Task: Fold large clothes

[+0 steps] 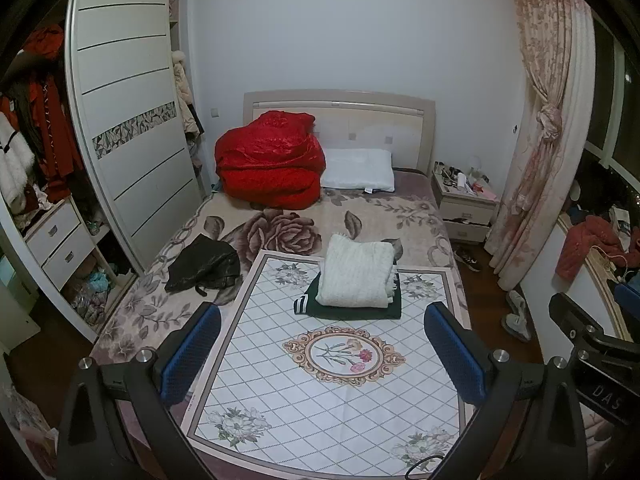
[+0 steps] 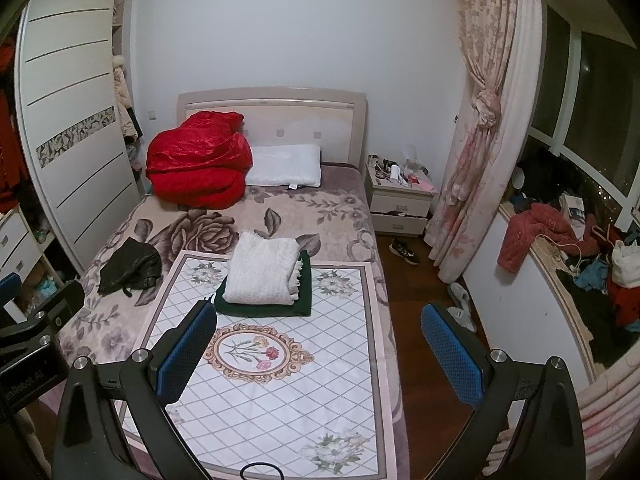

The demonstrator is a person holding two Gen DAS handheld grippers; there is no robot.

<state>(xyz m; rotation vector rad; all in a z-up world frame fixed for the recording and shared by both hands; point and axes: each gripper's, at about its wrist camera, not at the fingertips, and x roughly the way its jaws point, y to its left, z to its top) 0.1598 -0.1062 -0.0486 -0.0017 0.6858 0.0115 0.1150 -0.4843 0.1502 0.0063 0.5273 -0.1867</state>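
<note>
Bedding fills the left wrist view: a bed (image 1: 420, 216) carries a white mat (image 1: 280, 380) at its foot end, and on the mat's far edge a folded white knit (image 1: 356, 276) rests on a folded green garment (image 1: 352, 312). A black jacket (image 1: 204, 266) lies crumpled near the bed's left edge, just beside the mat. The left gripper (image 1: 322, 356) hovers above the mat, fingers spread, holding nothing. In the right wrist view the right gripper (image 2: 320, 354) is likewise spread and empty over the mat (image 2: 280, 392); the knit (image 2: 262, 272) and jacket (image 2: 128, 266) lie beyond it.
</note>
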